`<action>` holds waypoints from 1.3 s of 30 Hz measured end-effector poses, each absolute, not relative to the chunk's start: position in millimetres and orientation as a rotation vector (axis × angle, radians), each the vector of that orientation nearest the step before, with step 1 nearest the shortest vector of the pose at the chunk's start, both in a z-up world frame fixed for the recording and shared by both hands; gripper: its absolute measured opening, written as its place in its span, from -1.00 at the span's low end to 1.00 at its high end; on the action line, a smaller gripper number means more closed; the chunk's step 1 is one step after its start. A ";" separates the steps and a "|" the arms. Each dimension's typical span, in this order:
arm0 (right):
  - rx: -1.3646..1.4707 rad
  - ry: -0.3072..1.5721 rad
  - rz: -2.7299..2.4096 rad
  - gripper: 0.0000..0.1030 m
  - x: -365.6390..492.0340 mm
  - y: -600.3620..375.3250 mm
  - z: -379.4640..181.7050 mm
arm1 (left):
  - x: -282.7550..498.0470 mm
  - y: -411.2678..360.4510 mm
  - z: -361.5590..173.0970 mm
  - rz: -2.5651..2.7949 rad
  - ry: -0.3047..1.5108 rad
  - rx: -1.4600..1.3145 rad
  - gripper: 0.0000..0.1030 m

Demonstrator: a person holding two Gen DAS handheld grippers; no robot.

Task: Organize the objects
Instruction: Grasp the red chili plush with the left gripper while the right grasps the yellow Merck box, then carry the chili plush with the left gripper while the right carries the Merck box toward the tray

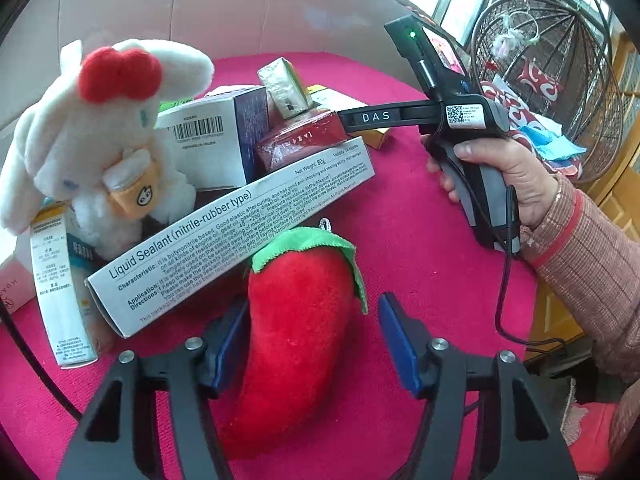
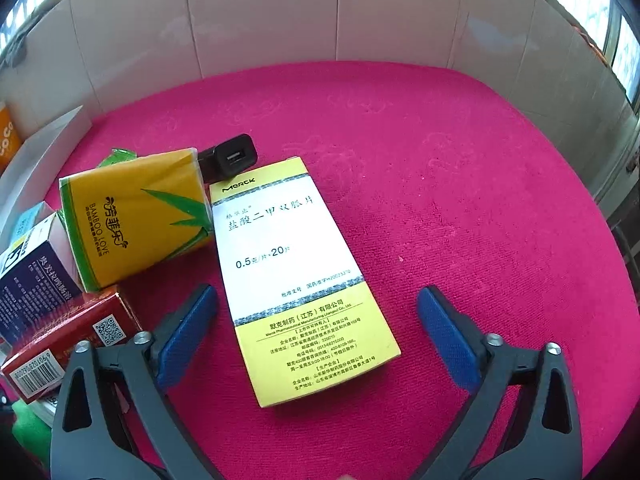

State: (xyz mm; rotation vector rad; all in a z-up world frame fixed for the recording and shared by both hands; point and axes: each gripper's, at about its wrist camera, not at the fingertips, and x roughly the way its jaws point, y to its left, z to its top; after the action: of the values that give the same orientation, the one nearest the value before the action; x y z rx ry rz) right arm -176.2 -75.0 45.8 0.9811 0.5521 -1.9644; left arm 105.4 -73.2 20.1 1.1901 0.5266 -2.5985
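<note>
Left hand-held gripper (image 1: 314, 340) astride a red plush chili pepper (image 1: 296, 332) lying on the pink counter (image 1: 420, 220); left pad against the plush, right pad clear of it, so parted and not clamped; sealant box (image 1: 224, 236) and white plush rabbit (image 1: 92, 140) crowded just behind. Right hand-held gripper (image 2: 318, 332) spread wide over a yellow medicine box (image 2: 296, 276) lying flat, pads clear on both sides; tissue pack (image 2: 136, 216) and black charger (image 2: 228, 158) touching or just beside its far corner. Likely soft, light and squashy, that pepper; best taken across the thick middle. Probably light, stiff, thin-walled card, the medicine box; best pinched across the long edges, gently, lest it crush or skid on the cloth.
</note>
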 end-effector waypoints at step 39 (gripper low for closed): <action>0.917 0.542 -1.960 0.10 -147.5 -73.7 47.8 | 124.3 -69.6 16.4 -2.534 0.400 1.136 -0.29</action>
State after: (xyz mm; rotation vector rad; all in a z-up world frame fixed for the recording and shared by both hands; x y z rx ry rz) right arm -147.5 -73.7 47.8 0.9173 0.5420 -1.9601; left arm 124.3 -69.6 16.4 1.1363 0.3997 -2.5338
